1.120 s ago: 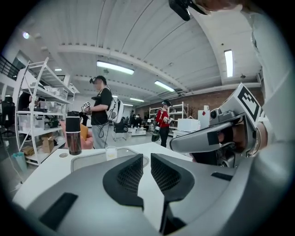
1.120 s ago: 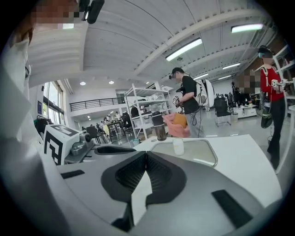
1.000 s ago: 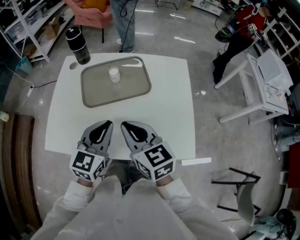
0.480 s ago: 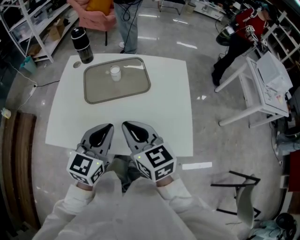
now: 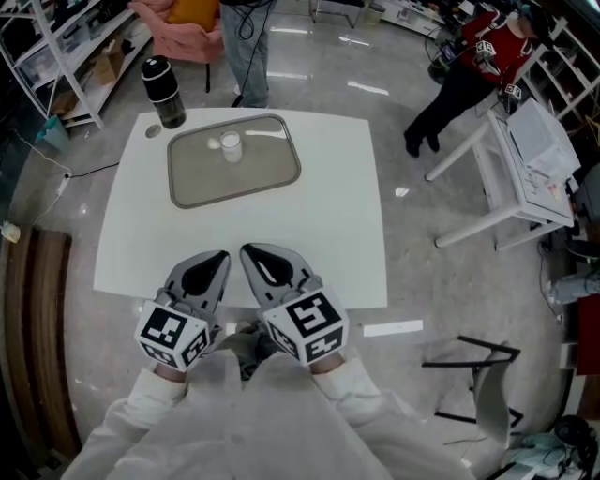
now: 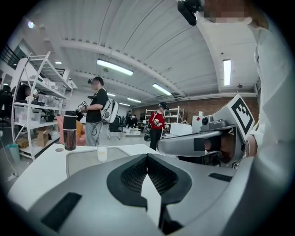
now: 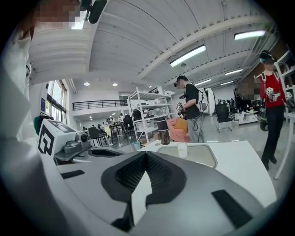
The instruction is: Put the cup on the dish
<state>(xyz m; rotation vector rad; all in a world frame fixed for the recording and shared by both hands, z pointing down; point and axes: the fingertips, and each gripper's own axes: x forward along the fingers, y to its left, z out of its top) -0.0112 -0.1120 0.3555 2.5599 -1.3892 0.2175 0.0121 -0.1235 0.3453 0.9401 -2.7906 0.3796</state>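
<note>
At the near edge of the white table (image 5: 328,216): two hand-held grippers, side by side, both pointing toward the far side.

- Left gripper (image 5: 217,259): grey shell, black ribbed pads. Jaws closed, pads meeting at the tip, nothing between them. Marker cube (image 5: 172,335) at its rear, just in front of a pale sleeve (image 5: 141,412).
- Right gripper (image 5: 249,253): same build. Jaws likewise closed and empty. Marker cube (image 5: 305,324) at its rear. The two grippers sit just beside each other, their tips near but apart.
- Dish (image 5: 267,173): a shallow grey rectangular tray with rounded corners and a pale rim, lying flat on the far left part of the table, well apart from both grippers.
- Cup (image 5: 230,145): small, pale and translucent. It stands upright inside the dish, toward its far edge and left of its middle. Neither gripper touches it.
- Bottle (image 5: 163,91): dark, cylindrical, with a black cap. It stands upright at the far left corner of the table, just outside the dish.
- Small round disc (image 5: 153,131): flat on the table between the bottle and the corner of the dish.

Surroundings: glossy grey floor. A person (image 5: 246,47) stands beyond the far edge of the table. Another person in red (image 5: 473,70) is at the upper right. A pink chair (image 5: 178,26) stands behind the bottle, white shelving (image 5: 56,56) at the left and a white frame (image 5: 506,178) at the right.
</note>
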